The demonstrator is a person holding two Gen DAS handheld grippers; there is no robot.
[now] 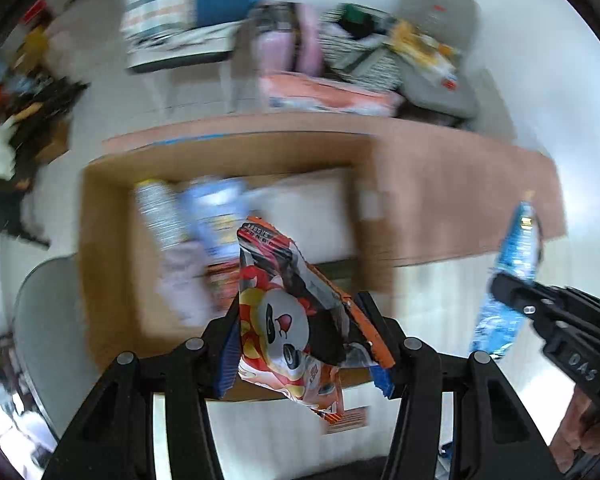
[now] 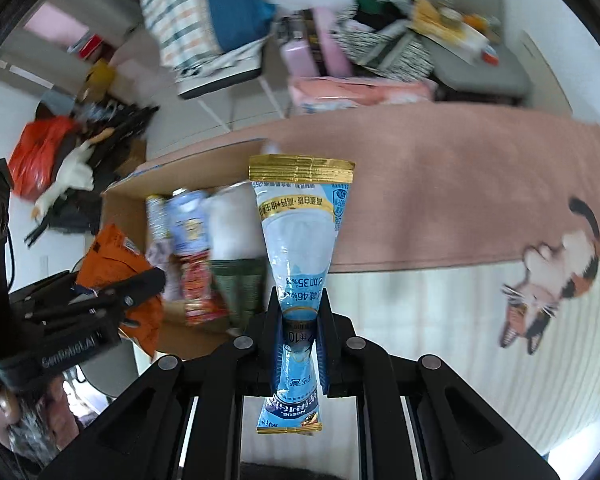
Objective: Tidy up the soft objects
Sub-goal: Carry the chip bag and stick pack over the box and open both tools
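Both tongs grip light, crinkly packs above the box (image 1: 100, 240): my left gripper (image 1: 304, 344) pinches the panda pack (image 1: 276, 312) mid-body, my right gripper (image 2: 300, 344) squeezes the blue sachet (image 2: 300, 240) low, flattening its limp waist.

Cardboard box (image 1: 100, 264) on white surface (image 1: 440, 304)

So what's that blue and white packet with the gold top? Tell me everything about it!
The blue and white packet is a long, soft sachet of shiny plastic film with gold crimped strips at both ends and printed writing on it. The right gripper is shut on it low down, pinching it into a narrow waist, so the wider top fans out above the fingers and a short end sticks out below. It hangs in the air over a striped cloth, touching only the gripper.
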